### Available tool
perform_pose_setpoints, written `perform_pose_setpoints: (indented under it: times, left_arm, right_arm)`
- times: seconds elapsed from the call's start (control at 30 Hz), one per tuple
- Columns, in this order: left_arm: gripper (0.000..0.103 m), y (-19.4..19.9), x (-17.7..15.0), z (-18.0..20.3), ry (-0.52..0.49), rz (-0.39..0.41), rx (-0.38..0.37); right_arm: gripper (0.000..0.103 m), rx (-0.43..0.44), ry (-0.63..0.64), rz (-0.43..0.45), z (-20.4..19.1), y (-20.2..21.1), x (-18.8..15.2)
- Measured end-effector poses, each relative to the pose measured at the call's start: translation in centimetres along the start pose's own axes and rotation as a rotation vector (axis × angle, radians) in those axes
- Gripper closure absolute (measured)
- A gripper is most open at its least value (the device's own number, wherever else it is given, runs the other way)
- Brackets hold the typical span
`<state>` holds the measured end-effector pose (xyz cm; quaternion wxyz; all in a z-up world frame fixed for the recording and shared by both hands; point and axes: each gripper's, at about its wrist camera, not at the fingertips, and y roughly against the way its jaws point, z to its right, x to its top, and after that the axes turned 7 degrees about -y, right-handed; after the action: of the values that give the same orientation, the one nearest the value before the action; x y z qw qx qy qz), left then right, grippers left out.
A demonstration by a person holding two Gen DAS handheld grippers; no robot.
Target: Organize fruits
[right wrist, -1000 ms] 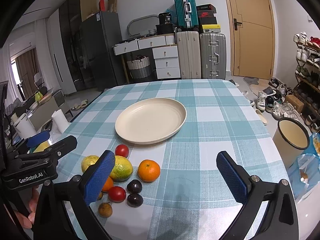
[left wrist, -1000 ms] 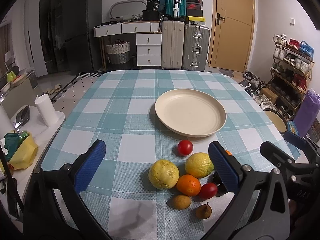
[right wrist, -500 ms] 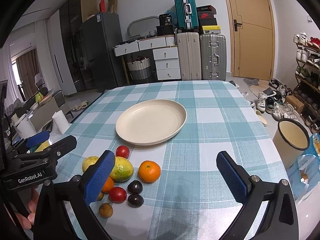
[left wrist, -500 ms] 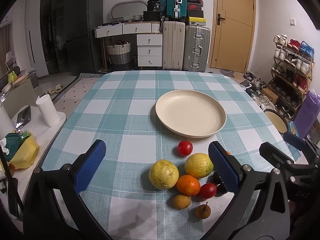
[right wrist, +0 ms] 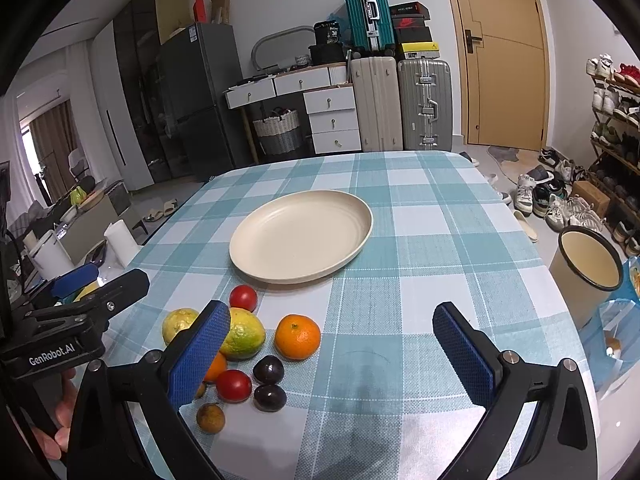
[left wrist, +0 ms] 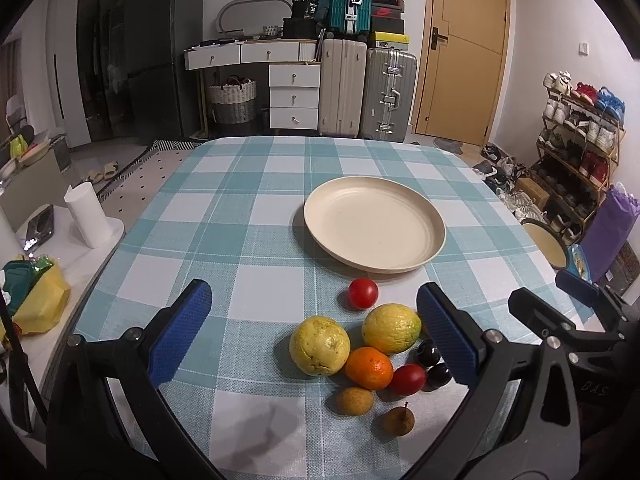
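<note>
An empty cream plate [left wrist: 374,228] [right wrist: 300,236] lies mid-table on the checked cloth. In front of it sits a cluster of fruit: a red tomato [left wrist: 363,294] [right wrist: 243,298], two yellow-green citrus [left wrist: 319,345] [left wrist: 391,328], an orange [left wrist: 369,367], a second orange [right wrist: 297,337], a red plum [left wrist: 408,379] [right wrist: 233,385], two dark plums [right wrist: 268,369] [right wrist: 270,397] and small brown fruits [left wrist: 354,400] [left wrist: 397,421]. My left gripper [left wrist: 316,336] hangs open above the cluster's left side. My right gripper [right wrist: 332,354] is open too, over the second orange and the cloth to its right.
The table [left wrist: 240,216] ends close on both sides. A white paper roll [left wrist: 86,218] and a yellow bag [left wrist: 38,300] sit on a side surface at left. A cream bin [right wrist: 588,272] and a shoe rack [left wrist: 580,136] stand right; suitcases [left wrist: 362,88] behind.
Both views have shifted only slightly; the fruit and plate have not moved and both grippers stay open.
</note>
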<state>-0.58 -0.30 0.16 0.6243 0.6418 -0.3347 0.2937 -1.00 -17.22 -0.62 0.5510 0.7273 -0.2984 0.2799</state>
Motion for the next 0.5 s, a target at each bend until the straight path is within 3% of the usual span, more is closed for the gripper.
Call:
perform_pose_setpoints:
  times: [0.5]
  left_arm:
    - [0.001,-0.5,0.0,-1.6,0.042,-0.022,-0.029]
  right_arm:
    - [0.0,0.004,0.002,0.019,0.1,0.2,0.2]
